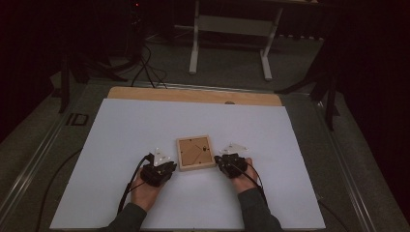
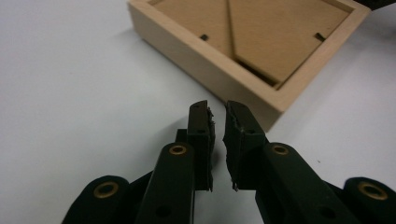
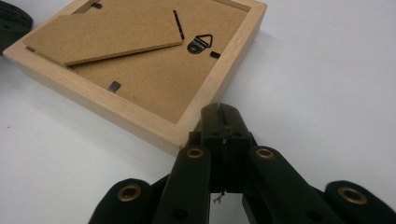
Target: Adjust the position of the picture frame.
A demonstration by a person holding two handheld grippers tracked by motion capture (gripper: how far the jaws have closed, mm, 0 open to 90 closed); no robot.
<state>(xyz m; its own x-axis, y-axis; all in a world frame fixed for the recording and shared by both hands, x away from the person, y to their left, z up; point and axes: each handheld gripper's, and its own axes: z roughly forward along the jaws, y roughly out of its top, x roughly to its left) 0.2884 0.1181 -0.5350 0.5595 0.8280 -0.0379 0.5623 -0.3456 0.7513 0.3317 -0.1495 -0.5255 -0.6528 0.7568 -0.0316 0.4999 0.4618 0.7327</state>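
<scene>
A square wooden picture frame (image 1: 196, 152) lies face down on the white tabletop (image 1: 145, 130), its brown backing board and metal hanger (image 3: 200, 43) facing up. My left gripper (image 1: 172, 166) sits at the frame's near left corner. In the left gripper view its jaws (image 2: 218, 109) stand a narrow slit apart with nothing between them, just short of the frame's side wall (image 2: 210, 70). My right gripper (image 1: 218, 159) is at the frame's near right side. In the right gripper view it (image 3: 220, 112) is shut on nothing, tips against the frame's rim (image 3: 116, 112) near a corner.
A fold-out stand flap (image 3: 107, 35) lies on the backing board. The wooden table edge (image 1: 193, 95) runs along the far side of the white sheet. Beyond it are white desk legs (image 1: 195, 48) and cables (image 1: 145, 67) on a dark floor.
</scene>
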